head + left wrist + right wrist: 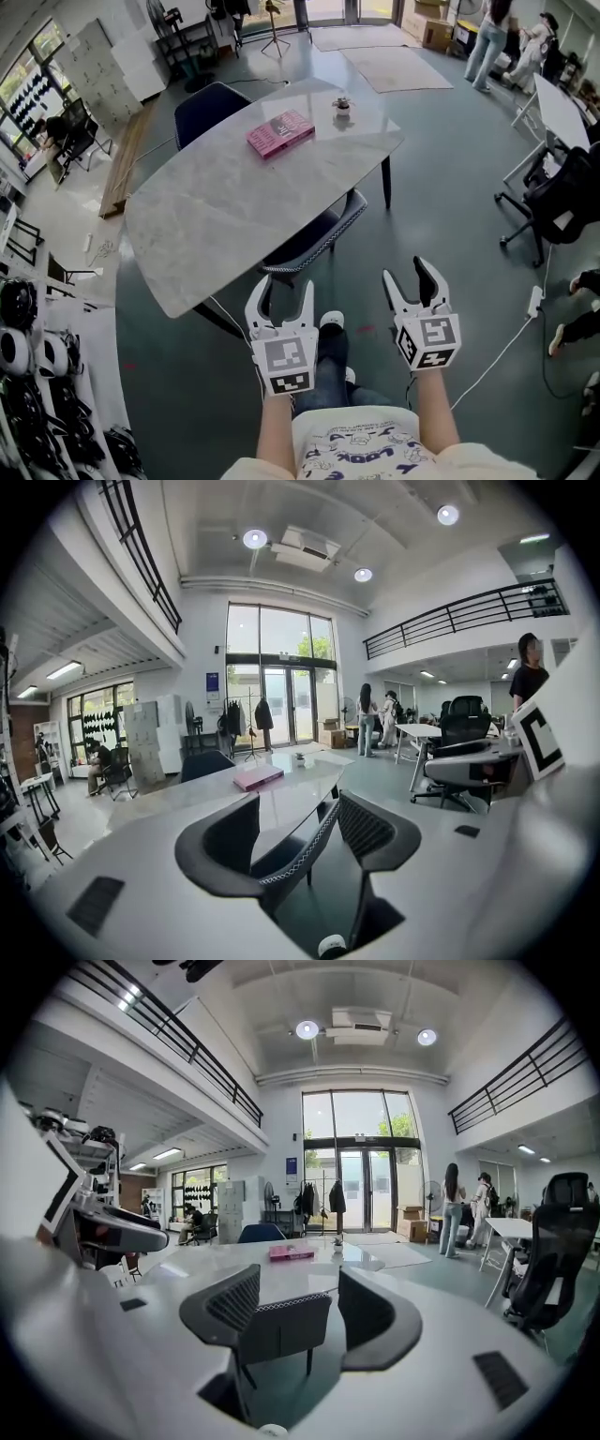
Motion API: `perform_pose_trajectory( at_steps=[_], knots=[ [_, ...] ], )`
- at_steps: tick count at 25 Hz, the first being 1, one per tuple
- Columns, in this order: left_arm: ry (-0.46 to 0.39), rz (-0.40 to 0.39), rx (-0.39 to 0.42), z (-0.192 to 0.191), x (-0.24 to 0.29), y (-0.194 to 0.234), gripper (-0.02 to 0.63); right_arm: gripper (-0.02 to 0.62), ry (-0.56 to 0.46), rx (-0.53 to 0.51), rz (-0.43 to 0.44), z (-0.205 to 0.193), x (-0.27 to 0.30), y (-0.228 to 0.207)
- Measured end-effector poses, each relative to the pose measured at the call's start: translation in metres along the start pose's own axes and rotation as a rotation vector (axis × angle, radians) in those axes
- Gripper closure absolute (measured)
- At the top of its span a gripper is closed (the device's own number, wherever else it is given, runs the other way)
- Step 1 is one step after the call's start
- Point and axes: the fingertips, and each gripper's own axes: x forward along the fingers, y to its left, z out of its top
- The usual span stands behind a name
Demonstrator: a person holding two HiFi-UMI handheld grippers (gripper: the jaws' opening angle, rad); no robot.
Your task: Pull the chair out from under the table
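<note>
A dark chair [317,240] with a woven trim along its back is tucked under the near edge of a grey marble table [206,220]. My left gripper [284,287] is open just short of the chair back, with nothing between its fingers. My right gripper [409,274] is open too, to the right of the chair and apart from it. In the left gripper view the chair back [286,860] shows between the open jaws of the gripper [300,832], not touched. The right gripper view frames the same chair back [286,1330] between that gripper's [302,1312] spread jaws.
A pink book [279,133] and a small object [342,110] lie on the table. A second dark chair [202,108] stands at its far side. A black office chair [562,202] and a floor cable [525,319] are at the right. My shoes [330,321] are below the chair.
</note>
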Motion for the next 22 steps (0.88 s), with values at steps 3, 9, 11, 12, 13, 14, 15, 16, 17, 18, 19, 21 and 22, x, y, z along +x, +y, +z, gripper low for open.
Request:
perform_pose_trajectory(
  at_steps=[3,9,11,12,13,14,15,16,17,18,19,21,22],
  knots=[
    [0.010,-0.016,0.001,0.001,0.026,0.000,0.331,0.331,0.018,-0.014,0.001,-0.001,0.022,-0.009],
    [0.047,-0.070,0.021,0.005,0.082,-0.001,0.321,0.327,0.051,-0.037,0.003,0.005,0.078,-0.027],
    [0.067,-0.085,0.027,0.004,0.102,0.000,0.319,0.324,0.069,-0.044,0.004,0.005,0.098,-0.031],
    [0.075,-0.094,0.028,0.004,0.111,0.000,0.319,0.322,0.077,-0.050,0.006,0.005,0.108,-0.033],
    [0.083,-0.104,0.028,0.004,0.120,-0.001,0.319,0.321,0.085,-0.057,0.008,0.005,0.117,-0.035],
    [0.092,-0.115,0.028,0.004,0.128,-0.001,0.316,0.320,0.094,-0.064,0.012,0.005,0.126,-0.036],
    [0.103,-0.126,0.030,0.003,0.136,-0.002,0.314,0.319,0.103,-0.070,0.016,0.005,0.135,-0.037],
    [0.115,-0.136,0.032,0.001,0.143,-0.002,0.314,0.318,0.112,-0.075,0.020,0.005,0.143,-0.037],
    [0.128,-0.146,0.034,-0.001,0.150,-0.003,0.311,0.318,0.122,-0.081,0.023,0.004,0.151,-0.038],
    [0.141,-0.154,0.036,-0.003,0.156,-0.003,0.310,0.316,0.132,-0.088,0.026,0.003,0.158,-0.038],
    [0.153,-0.162,0.040,-0.006,0.161,-0.003,0.308,0.316,0.142,-0.097,0.029,0.001,0.165,-0.039],
    [0.175,-0.174,0.054,-0.009,0.172,-0.001,0.307,0.314,0.166,-0.116,0.035,-0.004,0.177,-0.039],
    [0.184,-0.179,0.061,-0.010,0.177,0.000,0.305,0.313,0.179,-0.122,0.038,-0.006,0.183,-0.039]
  ],
)
